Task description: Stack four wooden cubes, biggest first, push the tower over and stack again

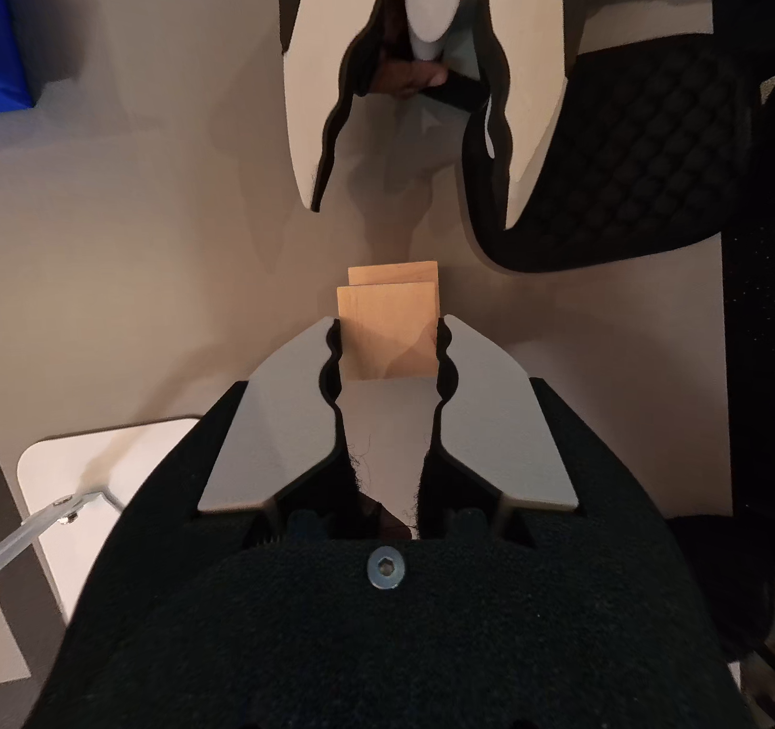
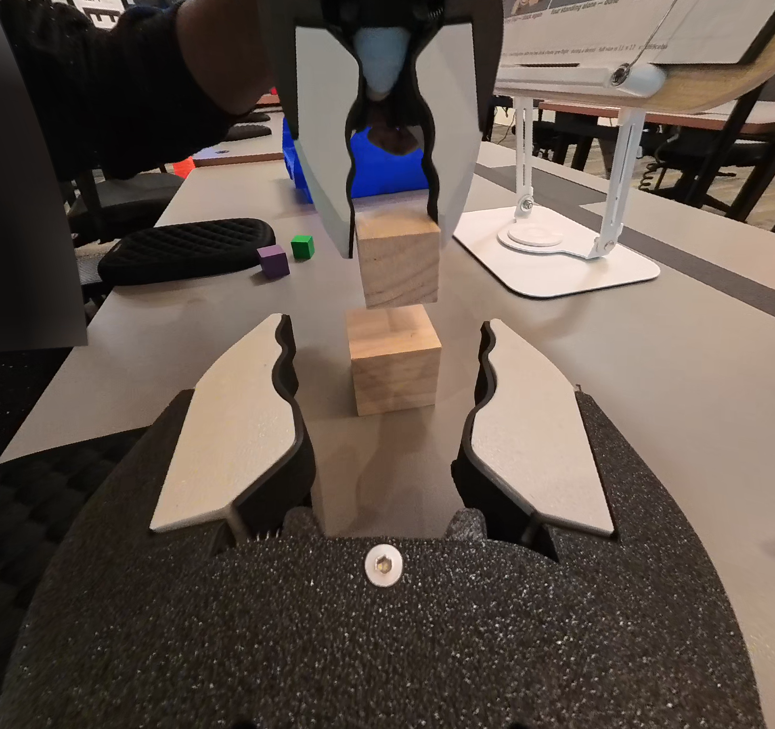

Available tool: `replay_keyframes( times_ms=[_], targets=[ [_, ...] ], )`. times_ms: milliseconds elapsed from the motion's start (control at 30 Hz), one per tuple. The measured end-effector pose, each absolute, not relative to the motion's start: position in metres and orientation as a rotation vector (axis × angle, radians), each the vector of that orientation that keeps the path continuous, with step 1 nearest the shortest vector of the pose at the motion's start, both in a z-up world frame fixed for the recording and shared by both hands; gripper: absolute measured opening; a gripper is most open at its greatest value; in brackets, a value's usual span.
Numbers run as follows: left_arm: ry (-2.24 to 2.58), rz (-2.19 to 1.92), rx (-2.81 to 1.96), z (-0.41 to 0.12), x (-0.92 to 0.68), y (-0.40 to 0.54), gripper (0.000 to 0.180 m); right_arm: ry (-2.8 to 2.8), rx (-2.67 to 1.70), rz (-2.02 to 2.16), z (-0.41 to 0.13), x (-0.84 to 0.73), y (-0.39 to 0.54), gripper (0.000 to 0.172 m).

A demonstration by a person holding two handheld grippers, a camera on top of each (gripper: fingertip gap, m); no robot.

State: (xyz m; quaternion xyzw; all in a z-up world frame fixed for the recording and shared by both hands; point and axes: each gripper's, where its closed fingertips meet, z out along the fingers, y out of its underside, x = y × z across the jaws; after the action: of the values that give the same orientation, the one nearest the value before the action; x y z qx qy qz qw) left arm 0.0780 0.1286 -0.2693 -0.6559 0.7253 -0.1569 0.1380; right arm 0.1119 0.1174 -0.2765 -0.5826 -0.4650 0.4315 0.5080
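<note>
While the beige tabletop point(image 2: 545, 373) fills the frame with a white stand base point(image 2: 557, 264) at right and a black quilted pad point(image 2: 184, 248) at left, the right tongs point(image 2: 388, 357) sit wide apart at lower centre, either side of a wooden cube point(image 2: 394, 373) resting on the tabletop, not touching it. Left tongs point(image 2: 394, 231), top centre, are clamped on a second wooden cube point(image 2: 398, 264) held just above the first. Small purple cube point(image 2: 273, 261) and green cube point(image 2: 302, 246) lie left of centre.

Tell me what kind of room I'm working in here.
Probably an office or lab workroom: a long grey table with more tables and chairs behind, a white tablet-style stand, a black wrist rest, and small coloured cubes beside the wooden blocks.
</note>
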Motion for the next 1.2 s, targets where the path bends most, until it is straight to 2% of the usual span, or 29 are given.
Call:
replay_keyframes(
  times_ms=[700,933,1033,1200],
  targets=[
    [2.087,-0.461,-1.880,-0.287,0.087,0.123,0.043,-1.125,-1.400,1.044,-0.276,0.112,0.117,0.082],
    [2.001,-0.485,-1.857,-0.268,0.070,0.122,0.080,-1.120,-1.396,1.046,-0.276,0.112,0.117,0.082],
    [1.910,-0.449,-1.898,-0.254,0.035,0.117,0.080,-1.119,-1.393,1.047,-0.275,0.112,0.117,0.082],
    [1.717,-0.314,-2.096,-0.268,-0.049,0.100,0.064,-1.123,-1.399,1.048,-0.276,0.112,0.117,0.082]
  ],
)
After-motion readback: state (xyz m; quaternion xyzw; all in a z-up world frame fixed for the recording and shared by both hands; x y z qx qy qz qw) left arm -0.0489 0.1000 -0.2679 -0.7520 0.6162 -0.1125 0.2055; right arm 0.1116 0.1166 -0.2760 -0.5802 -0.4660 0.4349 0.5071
